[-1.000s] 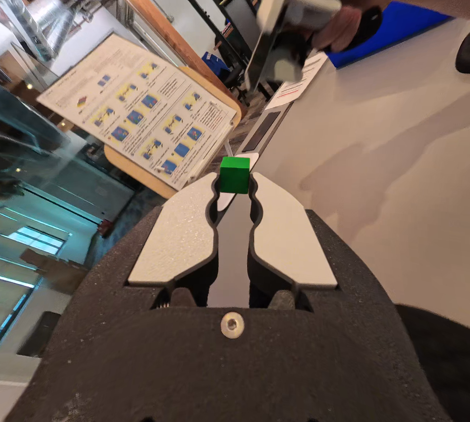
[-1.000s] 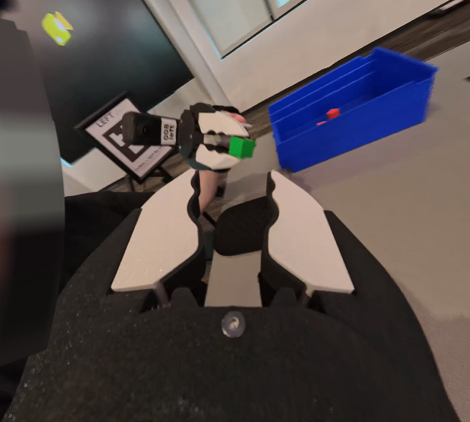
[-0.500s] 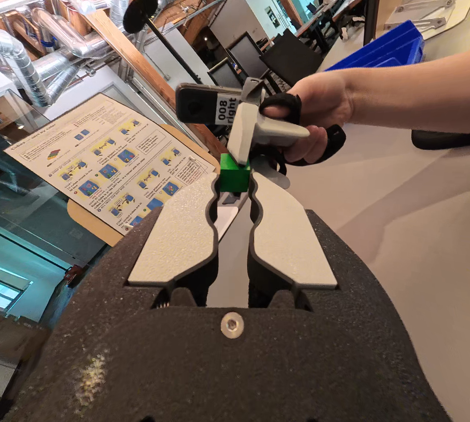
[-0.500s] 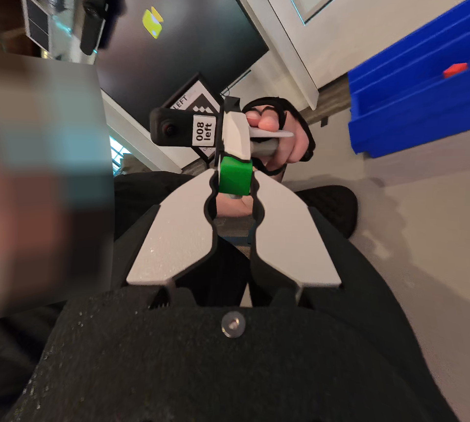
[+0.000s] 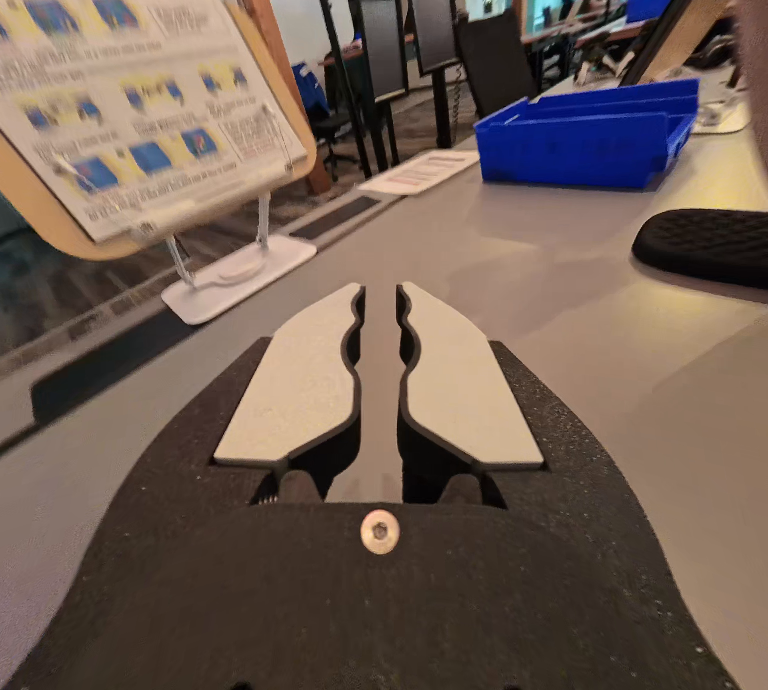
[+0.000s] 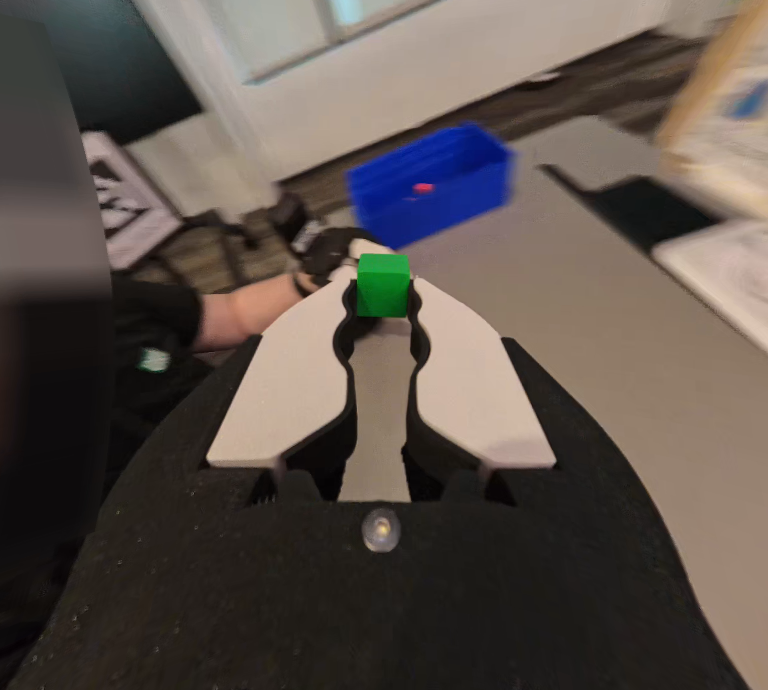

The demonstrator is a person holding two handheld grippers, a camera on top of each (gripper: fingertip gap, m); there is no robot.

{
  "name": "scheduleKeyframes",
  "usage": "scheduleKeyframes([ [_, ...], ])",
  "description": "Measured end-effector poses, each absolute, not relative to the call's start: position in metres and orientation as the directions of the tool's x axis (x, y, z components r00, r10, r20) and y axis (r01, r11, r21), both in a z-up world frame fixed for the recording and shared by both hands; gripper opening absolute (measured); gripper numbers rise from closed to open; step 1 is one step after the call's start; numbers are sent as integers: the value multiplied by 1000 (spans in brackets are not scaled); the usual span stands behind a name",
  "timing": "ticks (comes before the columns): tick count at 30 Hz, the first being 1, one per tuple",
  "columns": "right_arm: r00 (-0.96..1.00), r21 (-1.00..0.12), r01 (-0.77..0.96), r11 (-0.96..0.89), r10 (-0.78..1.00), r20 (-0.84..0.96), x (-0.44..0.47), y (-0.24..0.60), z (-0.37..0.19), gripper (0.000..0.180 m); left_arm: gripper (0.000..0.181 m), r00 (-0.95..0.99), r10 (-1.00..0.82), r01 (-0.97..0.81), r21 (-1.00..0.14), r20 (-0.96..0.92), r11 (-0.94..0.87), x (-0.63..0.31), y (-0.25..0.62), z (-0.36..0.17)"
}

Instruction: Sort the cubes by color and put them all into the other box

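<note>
My right gripper (image 6: 383,290) is shut on a green cube (image 6: 382,283), held at its fingertips above the grey table (image 6: 540,317). Beyond it stands a blue box (image 6: 432,213) with a red cube (image 6: 423,188) inside, blurred by motion. My left gripper (image 5: 381,290) is empty, its jaws nearly together with only a narrow gap, low over the table (image 5: 540,296). Another blue box (image 5: 582,146) stands far right in the left wrist view; its inside is hidden. A person's arm (image 6: 249,312) reaches in from the left of the right wrist view.
An instruction board (image 5: 137,80) on a white stand base (image 5: 241,275) stands at the table's left edge. A black pad (image 5: 706,242) lies to the right, and a paper sheet (image 5: 419,171) lies beside the box. A dark slot (image 5: 104,362) runs along the table edge.
The green cube has passed from my left gripper to my right one. The left gripper has drawn away empty and dropped low over the table. The right gripper has swung toward the blue box.
</note>
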State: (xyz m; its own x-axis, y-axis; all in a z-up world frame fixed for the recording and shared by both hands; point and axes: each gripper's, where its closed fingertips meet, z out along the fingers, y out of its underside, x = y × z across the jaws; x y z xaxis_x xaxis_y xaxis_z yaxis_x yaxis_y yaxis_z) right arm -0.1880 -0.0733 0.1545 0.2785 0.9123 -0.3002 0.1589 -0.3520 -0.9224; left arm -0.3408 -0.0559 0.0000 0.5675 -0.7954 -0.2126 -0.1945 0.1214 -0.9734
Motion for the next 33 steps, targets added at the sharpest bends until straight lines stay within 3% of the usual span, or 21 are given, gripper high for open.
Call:
scheduleKeyframes([
  [3,657,-878,174,-446,716,-234,-67,-38,139,22,10,599,-752,-312,-945,-276,98,-338,-44,-34],
  [6,921,-717,93,-691,334,-202,87,1,81,22,11,553,-738,-442,-887,-387,134,-325,-46,-56],
  [9,993,-467,-16,-884,39,-108,211,7,-4,22,12,497,-743,-509,-844,-448,169,-312,-54,-69],
  [12,999,-191,-16,-981,-23,36,278,-13,-78,22,12,465,-751,-534,-825,-468,184,-306,-59,-74],
  [14,995,-109,-16,-994,-27,99,303,-16,-107,22,12,461,-755,-544,-821,-466,175,-305,-59,-75],
  [19,989,-39,-36,-999,-41,143,337,-10,-142,22,12,463,-744,-581,-799,-482,157,-308,-53,-73],
  [22,993,-82,-27,-996,-36,112,338,5,-147,22,12,458,-746,-583,-797,-483,158,-304,-56,-70],
  [30,951,-108,43,-993,7,310,352,33,-147,22,12,405,-768,-595,-781,-496,191,-283,-68,-71],
  [33,947,-132,65,-989,19,322,350,38,-146,32,13,389,-772,-600,-774,-502,201,-277,-72,-70],
])
